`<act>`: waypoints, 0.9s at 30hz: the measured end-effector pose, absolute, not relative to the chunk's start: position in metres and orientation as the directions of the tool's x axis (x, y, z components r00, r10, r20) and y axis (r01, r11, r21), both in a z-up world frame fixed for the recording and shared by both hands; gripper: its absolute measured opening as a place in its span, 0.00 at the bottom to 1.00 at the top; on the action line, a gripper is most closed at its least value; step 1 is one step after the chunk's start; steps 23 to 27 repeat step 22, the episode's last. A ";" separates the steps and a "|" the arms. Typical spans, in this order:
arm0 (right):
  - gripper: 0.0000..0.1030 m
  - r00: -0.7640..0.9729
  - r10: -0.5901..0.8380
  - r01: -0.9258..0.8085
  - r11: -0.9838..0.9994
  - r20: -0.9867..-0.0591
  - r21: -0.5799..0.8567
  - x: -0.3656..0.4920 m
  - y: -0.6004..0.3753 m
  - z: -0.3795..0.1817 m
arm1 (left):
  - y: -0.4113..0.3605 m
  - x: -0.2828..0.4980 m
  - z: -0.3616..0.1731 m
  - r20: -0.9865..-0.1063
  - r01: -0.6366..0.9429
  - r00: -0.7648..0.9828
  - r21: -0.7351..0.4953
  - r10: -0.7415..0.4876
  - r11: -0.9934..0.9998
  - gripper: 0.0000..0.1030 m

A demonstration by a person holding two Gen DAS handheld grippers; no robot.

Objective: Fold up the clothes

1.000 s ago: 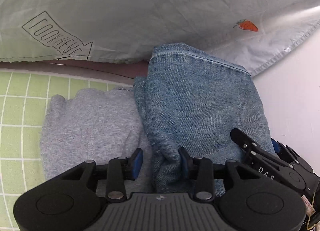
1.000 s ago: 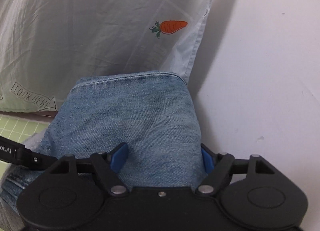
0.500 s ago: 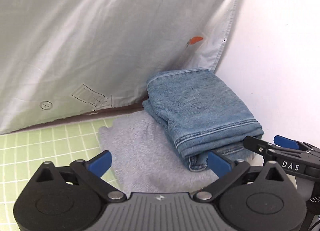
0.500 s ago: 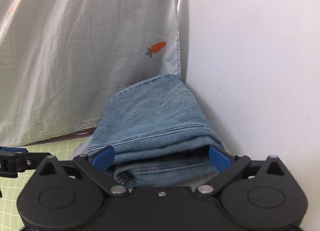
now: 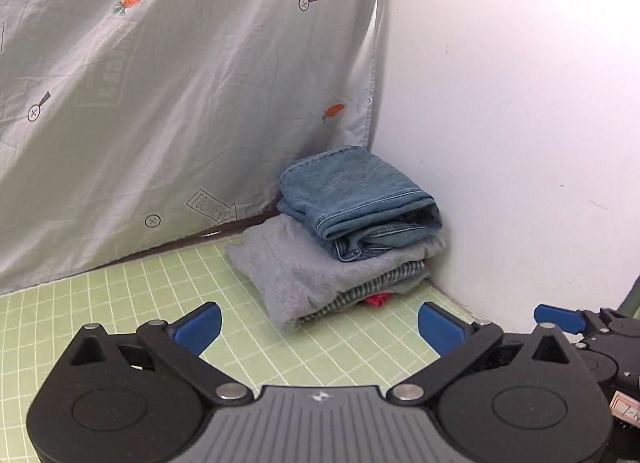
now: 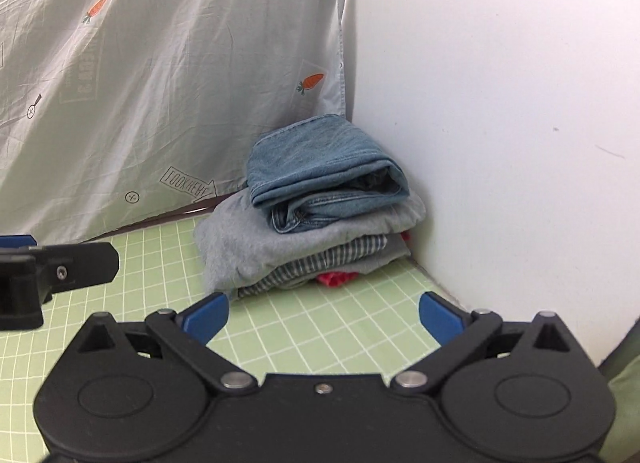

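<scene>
Jeans [image 5: 352, 199] folded, atop grey top [image 5: 288, 263] on corner stack | my left gripper [image 5: 318, 321] and right gripper [image 6: 322, 311] splayed, jaws just opened, nothing between | mat [image 5: 120, 303] near me shows no unfolded garment (view limited) | stack looks finished.

Your left gripper [image 5: 318, 321] hangs over the green grid mat [image 5: 120, 303], its blue-padded jaws spread wide after just opening, with nothing between them. Ahead of you, in the corner where the printed grey sheet [image 5: 180, 103] meets the white wall [image 5: 500, 123], sits a stack of folded clothes: folded jeans [image 5: 356, 199] on top, a grey garment [image 5: 296, 263] beneath, then a checked piece [image 5: 372, 287], with a bit of red cloth [image 5: 376, 300] peeking out at the bottom. Your right gripper [image 5: 580, 323] shows at the right edge, one blue pad visible.
</scene>
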State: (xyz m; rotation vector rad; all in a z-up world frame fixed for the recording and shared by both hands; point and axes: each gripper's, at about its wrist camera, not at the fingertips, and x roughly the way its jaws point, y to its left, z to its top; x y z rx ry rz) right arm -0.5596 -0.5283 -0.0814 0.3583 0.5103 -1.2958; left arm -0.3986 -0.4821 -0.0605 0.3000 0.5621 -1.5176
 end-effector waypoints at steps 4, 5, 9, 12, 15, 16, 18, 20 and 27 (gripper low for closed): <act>1.00 0.181 -0.805 0.974 0.228 -0.564 -0.014 -0.563 -0.498 -0.087 | -0.458 -0.393 -0.062 -0.528 0.990 -0.028 -0.131 -0.849 0.049 1.00; 1.00 0.179 -0.803 0.974 0.225 -0.568 -0.011 -0.564 -0.493 -0.088 | -0.454 -0.391 -0.062 -0.530 0.991 -0.026 -0.127 -0.848 0.049 1.00; 1.00 0.163 -0.810 0.979 0.204 -0.563 -0.011 -0.565 -0.477 -0.086 | -0.438 -0.383 -0.061 -0.531 0.990 -0.034 -0.136 -0.846 0.046 1.00; 1.00 0.157 -0.821 0.981 0.195 -0.549 -0.011 -0.565 -0.472 -0.082 | -0.433 -0.382 -0.058 -0.524 0.991 -0.035 -0.130 -0.851 0.040 1.00; 1.00 0.156 -0.822 0.981 0.195 -0.548 -0.013 -0.564 -0.467 -0.080 | -0.430 -0.382 -0.056 -0.519 0.991 -0.042 -0.130 -0.854 0.031 1.00; 1.00 0.156 -0.823 0.980 0.196 -0.547 -0.016 -0.563 -0.466 -0.080 | -0.429 -0.383 -0.055 -0.518 0.991 -0.043 -0.129 -0.854 0.028 1.00; 1.00 0.155 -0.826 0.980 0.198 -0.543 -0.022 -0.562 -0.464 -0.079 | -0.427 -0.383 -0.055 -0.517 0.992 -0.046 -0.126 -0.855 0.023 1.00; 1.00 0.155 -0.828 0.979 0.200 -0.539 -0.027 -0.562 -0.463 -0.078 | -0.426 -0.384 -0.055 -0.519 0.991 -0.052 -0.129 -0.853 0.018 1.00; 1.00 0.157 -0.829 0.979 0.204 -0.537 -0.029 -0.562 -0.462 -0.077 | -0.425 -0.384 -0.055 -0.521 0.991 -0.057 -0.135 -0.852 0.016 1.00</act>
